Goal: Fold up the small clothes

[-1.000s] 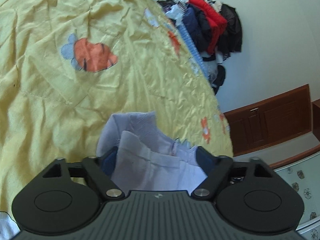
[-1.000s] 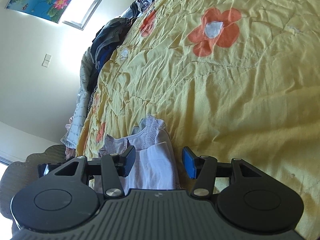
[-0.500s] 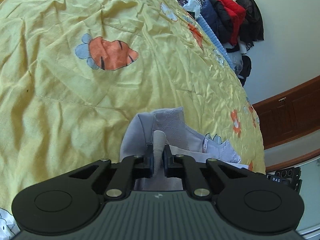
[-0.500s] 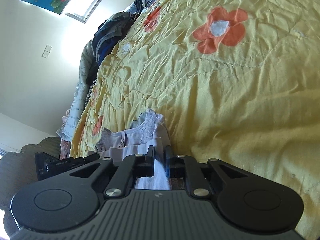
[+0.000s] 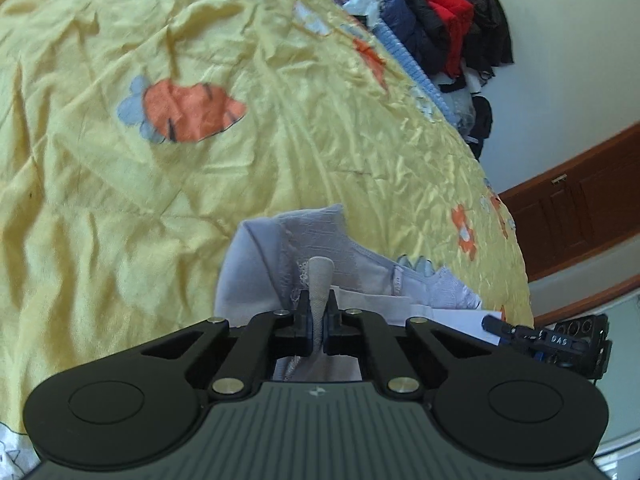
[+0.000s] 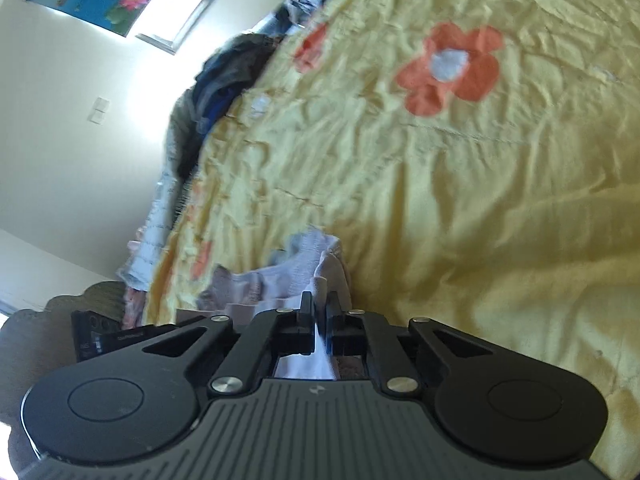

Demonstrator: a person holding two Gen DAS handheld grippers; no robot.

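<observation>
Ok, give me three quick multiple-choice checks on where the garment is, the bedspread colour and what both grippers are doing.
1. The pale lilac garment lies: A on the bedspread; B on the floor; C on a chair.
2. The bedspread is: A blue; B yellow; C white.
3. The left gripper and right gripper are: A wide open; B shut on nothing; C shut on the garment.

A: yellow cloth surrounds it.
B: yellow with orange flowers.
C: a fabric fold is pinched between each gripper's pads.
</observation>
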